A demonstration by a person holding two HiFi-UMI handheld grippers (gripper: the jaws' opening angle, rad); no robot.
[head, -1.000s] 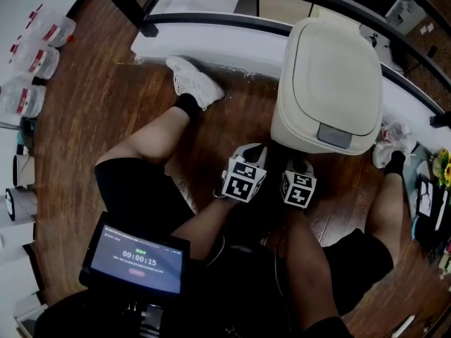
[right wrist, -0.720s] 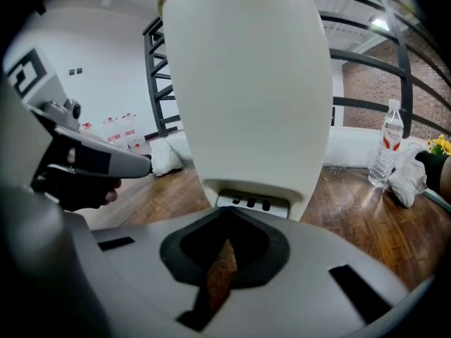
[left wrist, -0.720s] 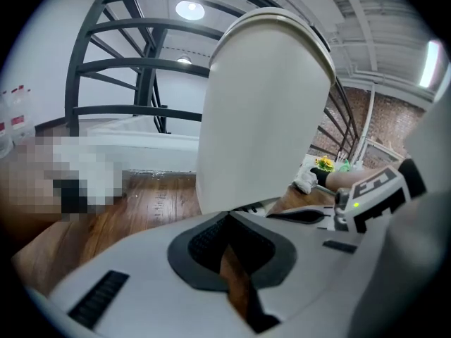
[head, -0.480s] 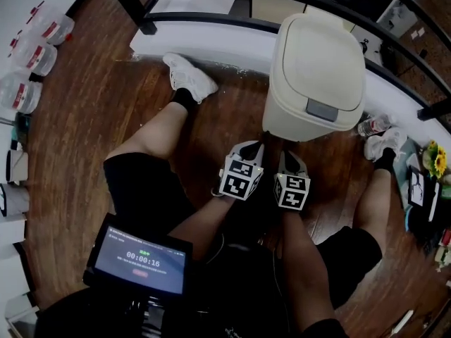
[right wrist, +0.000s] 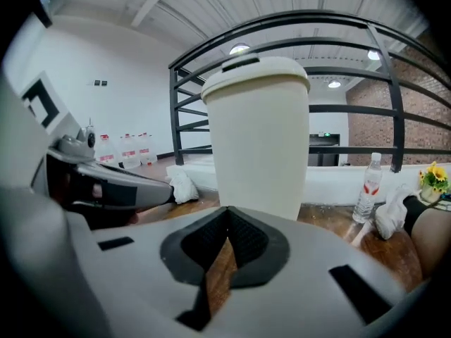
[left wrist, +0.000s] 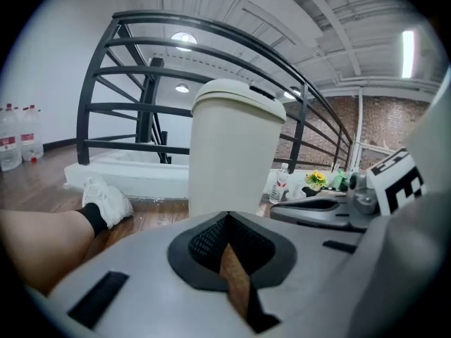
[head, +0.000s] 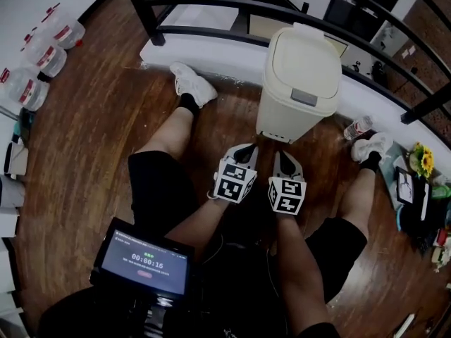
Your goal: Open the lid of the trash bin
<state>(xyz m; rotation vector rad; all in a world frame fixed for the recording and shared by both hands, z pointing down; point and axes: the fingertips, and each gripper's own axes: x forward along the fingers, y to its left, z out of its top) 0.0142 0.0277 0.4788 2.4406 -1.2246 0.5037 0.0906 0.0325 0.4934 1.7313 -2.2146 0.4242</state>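
Note:
A cream trash bin [head: 299, 83] stands on the wood floor by a white ledge, its lid down and a grey push button [head: 304, 97] at the lid's front edge. My left gripper [head: 245, 149] and right gripper [head: 283, 156] hover side by side just in front of the bin's base, apart from it, between the person's legs. Both are shut with nothing held. In the left gripper view the bin [left wrist: 232, 153] rises straight beyond the left gripper [left wrist: 227, 215]. The right gripper view shows the bin [right wrist: 261, 139] upright past the right gripper [right wrist: 227, 228].
A black railing [head: 211, 5] curves behind the bin above the white ledge [head: 211, 51]. A small water bottle [head: 358, 127] lies right of the bin. Large water jugs [head: 32, 69] stand far left. White shoes [head: 194, 83] flank the bin. A tablet [head: 144, 259] shows a timer.
The head view has pulled back, so the bin looks smaller and farther. The gap between both grippers and the bin has widened. Both grippers stay shut, side by side.

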